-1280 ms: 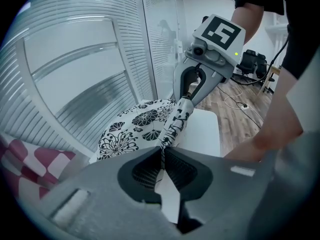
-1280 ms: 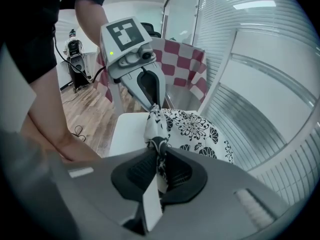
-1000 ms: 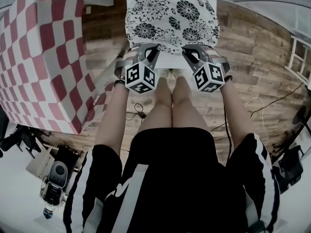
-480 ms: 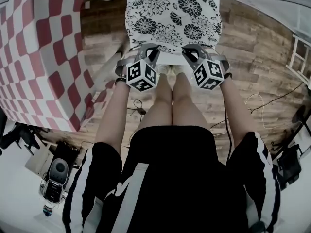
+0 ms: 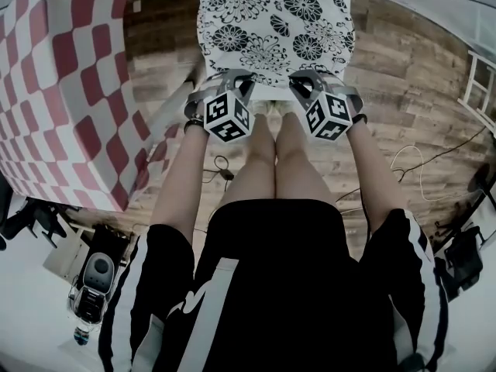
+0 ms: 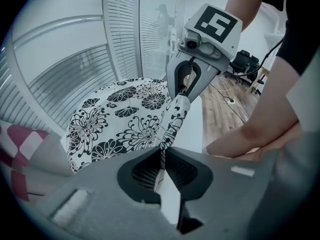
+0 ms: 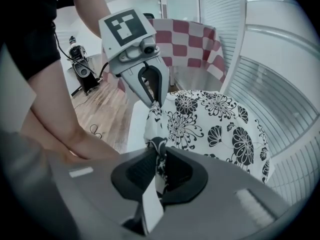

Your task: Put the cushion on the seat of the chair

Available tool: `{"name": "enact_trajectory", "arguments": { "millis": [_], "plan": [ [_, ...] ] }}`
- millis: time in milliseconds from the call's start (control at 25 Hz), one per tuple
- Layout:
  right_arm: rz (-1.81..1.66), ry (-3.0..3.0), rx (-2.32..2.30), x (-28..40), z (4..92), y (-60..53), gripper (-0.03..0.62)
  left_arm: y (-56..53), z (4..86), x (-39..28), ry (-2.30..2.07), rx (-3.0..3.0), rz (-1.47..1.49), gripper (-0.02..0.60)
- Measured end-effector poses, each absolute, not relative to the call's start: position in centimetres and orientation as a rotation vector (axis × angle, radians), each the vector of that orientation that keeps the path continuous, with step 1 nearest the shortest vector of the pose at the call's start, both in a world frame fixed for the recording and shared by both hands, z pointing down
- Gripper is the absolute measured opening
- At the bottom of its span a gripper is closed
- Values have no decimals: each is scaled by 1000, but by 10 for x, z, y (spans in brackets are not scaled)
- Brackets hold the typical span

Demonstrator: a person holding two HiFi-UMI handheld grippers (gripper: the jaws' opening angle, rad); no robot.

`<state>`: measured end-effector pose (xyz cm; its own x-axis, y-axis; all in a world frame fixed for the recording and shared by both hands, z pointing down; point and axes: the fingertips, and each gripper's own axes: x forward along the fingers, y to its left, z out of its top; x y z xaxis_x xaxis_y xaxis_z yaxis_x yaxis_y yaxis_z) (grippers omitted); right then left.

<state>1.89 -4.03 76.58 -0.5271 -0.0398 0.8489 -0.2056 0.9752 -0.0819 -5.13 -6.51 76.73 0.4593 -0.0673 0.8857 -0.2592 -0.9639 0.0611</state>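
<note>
The cushion [image 5: 271, 22], white with black flower print, lies spread over the white chair seat [image 5: 267, 93] at the top of the head view. My left gripper [image 5: 232, 80] is shut on the cushion's near left corner. My right gripper [image 5: 306, 80] is shut on its near right corner. In the left gripper view a pinched fold of the cushion [image 6: 115, 119] runs between the jaws of the left gripper [image 6: 162, 161], and the right gripper [image 6: 187, 91] shows beyond. The right gripper view shows the cushion [image 7: 215, 124] bunched in the right gripper [image 7: 159, 164], with the left gripper [image 7: 150, 96] opposite.
A table under a red and white checked cloth [image 5: 54, 91] stands close on the left of the chair. The slatted white chair back [image 7: 270, 79] rises behind the cushion. Cables [image 5: 418, 161] lie on the wooden floor at the right. Dark equipment [image 5: 93, 277] sits at the lower left.
Both grippers and the cushion's near edge have shifted a little toward the top of the head view and sunk toward the seat. Both grips are unchanged.
</note>
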Motion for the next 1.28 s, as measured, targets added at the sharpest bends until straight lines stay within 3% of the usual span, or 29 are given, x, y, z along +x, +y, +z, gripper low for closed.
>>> {"name": "enact_trajectory", "arguments": {
  "millis": [600, 1280],
  "plan": [
    [270, -2059, 51, 18, 785, -20, 40, -42, 783, -53, -167, 2442, 1525, 48],
    [349, -1965, -7, 22, 802, 3, 109, -16, 796, -56, -69, 2353, 1544, 168]
  ]
}}
